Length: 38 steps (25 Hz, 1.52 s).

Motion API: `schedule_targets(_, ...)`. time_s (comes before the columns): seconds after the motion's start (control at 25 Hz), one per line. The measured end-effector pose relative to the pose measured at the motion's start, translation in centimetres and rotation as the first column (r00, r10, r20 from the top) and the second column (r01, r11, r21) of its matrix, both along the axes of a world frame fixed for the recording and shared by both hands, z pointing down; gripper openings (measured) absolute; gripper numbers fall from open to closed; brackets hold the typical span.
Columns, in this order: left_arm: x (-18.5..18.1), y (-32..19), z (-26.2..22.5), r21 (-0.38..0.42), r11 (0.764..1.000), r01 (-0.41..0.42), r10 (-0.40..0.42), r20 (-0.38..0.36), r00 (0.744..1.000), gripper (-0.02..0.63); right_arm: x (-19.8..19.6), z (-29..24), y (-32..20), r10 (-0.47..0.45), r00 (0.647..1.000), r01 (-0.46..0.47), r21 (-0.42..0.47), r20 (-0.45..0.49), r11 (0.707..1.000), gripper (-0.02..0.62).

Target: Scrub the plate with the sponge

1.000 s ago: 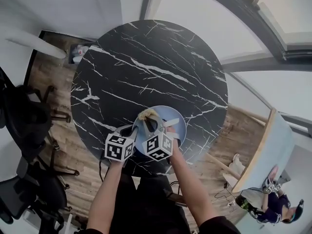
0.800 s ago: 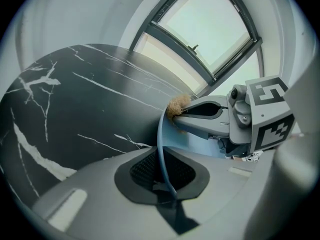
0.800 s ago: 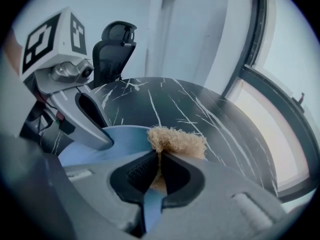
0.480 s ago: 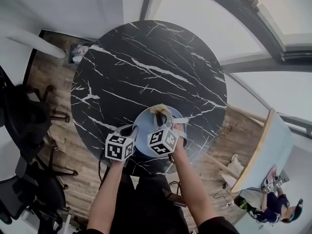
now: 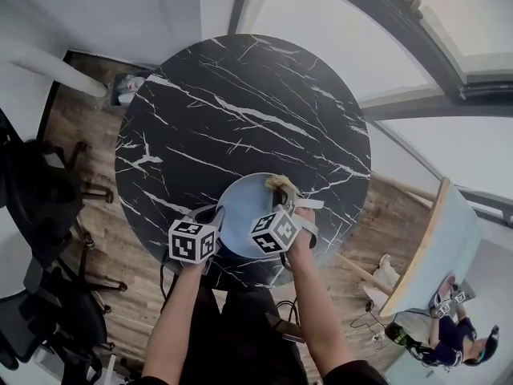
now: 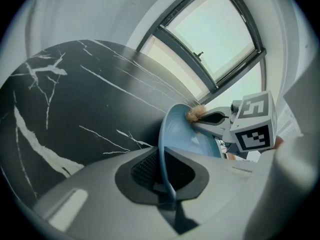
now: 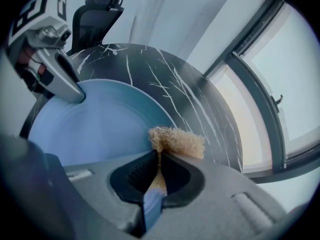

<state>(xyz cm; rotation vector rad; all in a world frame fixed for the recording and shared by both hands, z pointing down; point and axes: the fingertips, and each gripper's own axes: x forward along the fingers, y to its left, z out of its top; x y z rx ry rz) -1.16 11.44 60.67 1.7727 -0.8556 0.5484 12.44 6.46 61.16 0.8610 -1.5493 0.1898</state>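
**Plate held by its rim while the sponge works the far edge**

The pale blue plate (image 5: 243,204) lies on the round black marble-look table (image 5: 240,103), close to the edge nearest the person. The left gripper (image 5: 218,214) grips the plate's near-left rim. Its jaws have just been closing further, and the thin rim runs straight between the pads. That hold likely keeps the plate from sliding or spinning under the rubbing.

The right gripper (image 5: 284,196) is clamped on a tan, fibrous sponge (image 7: 177,140), its jaws pressed nearly together with the tuft sticking out past the tips. It points steeply down, so the tuft meets the plate at the far-right part of the rim, opposite the steadying grip. Keeping the two grippers on opposite sides leaves the plate's middle open to the sponge, and scrubbing looks to be under way.

No brand name or wording can be read anywhere. The only printed marks are the black-and-white square patterns on the marker cubes (image 5: 192,241) that each gripper carries, and the plate and sponge are plain.
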Motion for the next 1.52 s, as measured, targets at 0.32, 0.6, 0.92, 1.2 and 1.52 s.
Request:
schedule_targets(0.32, -0.2, -0.1, 0.0, -0.013, 0.999, 0.047, -0.048, -0.015, 0.999, 0.015, 3.1, 0.2, 3.3, -0.017, 0.992, 0.008, -0.065, -0.128, 0.998, 0.023)
schedule_targets(0.6, -0.2, 0.0, 0.1, -0.023, 0.997, 0.074, -0.074, -0.024, 0.997, 0.015, 4.1, 0.4, 6.5, -0.068, 0.98, 0.04, -0.149, -0.188, 0.988, 0.023)
schedule_targets(0.92, -0.1, 0.0, 0.1, -0.026, 0.997, 0.066, -0.066, -0.019, 0.998, 0.017, 3.5, 0.4, 11.2, -0.127, 0.98, 0.081, -0.274, -0.153, 0.958, 0.023)
schedule_targets(1.2, -0.1, 0.1, 0.1, -0.031, 0.997, 0.072, -0.073, -0.019, 0.997, 0.018, 1.9, 0.3, 14.6, -0.128, 0.99, 0.098, -0.382, -0.053, 0.919, 0.023)
schedule_targets(1.52, -0.2, 0.2, 0.2, -0.036, 0.996, 0.075, -0.076, -0.026, 0.997, 0.021, -1.2, 0.2, 17.9, -0.119, 0.989, 0.145, -0.483, 0.083, 0.864, 0.023)
